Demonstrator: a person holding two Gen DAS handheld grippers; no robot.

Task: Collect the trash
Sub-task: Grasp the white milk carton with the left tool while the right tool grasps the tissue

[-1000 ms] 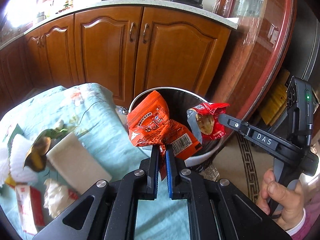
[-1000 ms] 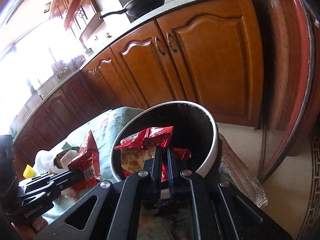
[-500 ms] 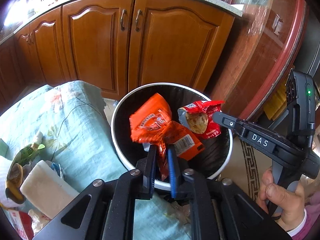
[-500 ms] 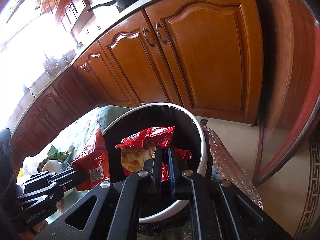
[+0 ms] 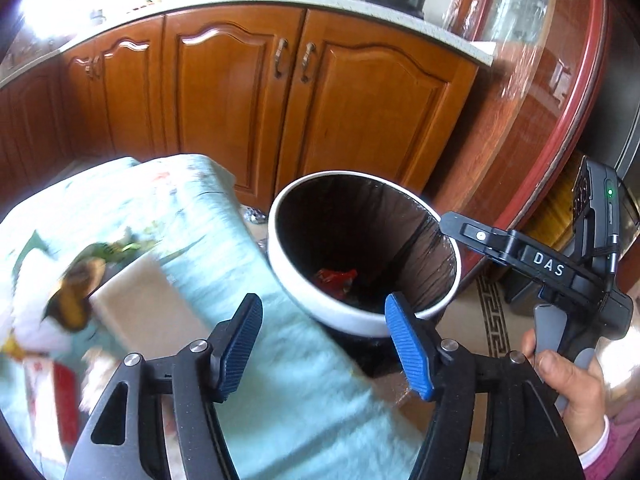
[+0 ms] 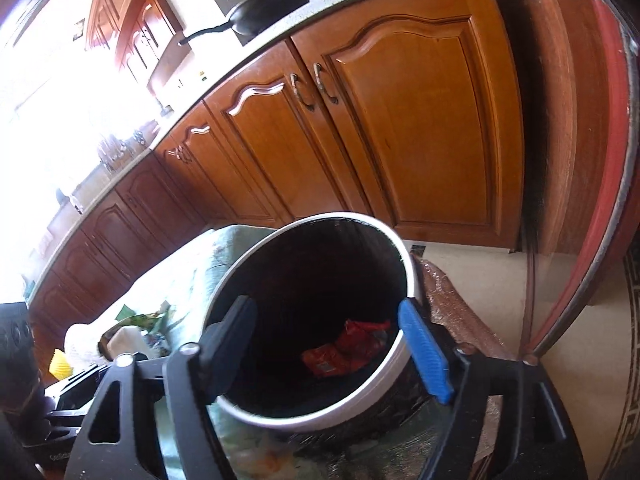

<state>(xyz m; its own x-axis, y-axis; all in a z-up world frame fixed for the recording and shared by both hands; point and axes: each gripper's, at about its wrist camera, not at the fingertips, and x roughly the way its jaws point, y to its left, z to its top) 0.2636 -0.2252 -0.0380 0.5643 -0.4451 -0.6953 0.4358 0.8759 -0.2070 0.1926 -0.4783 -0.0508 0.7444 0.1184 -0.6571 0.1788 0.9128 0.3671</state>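
A white-rimmed bin [image 5: 340,322] with a black liner stands between the cloth-covered table [image 5: 248,272] and the cupboards. At its bottom lie a red snack wrapper [image 6: 362,338] and an orange one [image 6: 326,362]; the left wrist view shows them as a red patch [image 5: 334,278]. My left gripper [image 5: 323,300] hangs over the bin's near rim, jaws opening, nothing between them. My right gripper [image 6: 325,306] is above the bin mouth, jaws also opening and empty. A banana peel [image 5: 72,298], a white block [image 5: 140,304] and a red-and-white packet [image 5: 52,392] lie blurred on the table.
Wooden cupboard doors [image 5: 248,92] stand close behind the bin. A red-rimmed curved glass panel [image 5: 560,120] rises on the right. A hand [image 5: 568,384] holds the right gripper's handle. Plastic-wrapped furniture [image 6: 452,304] sits right of the bin, with tiled floor [image 6: 472,272] beyond.
Both grippers went from shut on their wrappers to open. The orange and red wrappers fell from the jaws to the bottom of the bin. The left view swung back toward the table.
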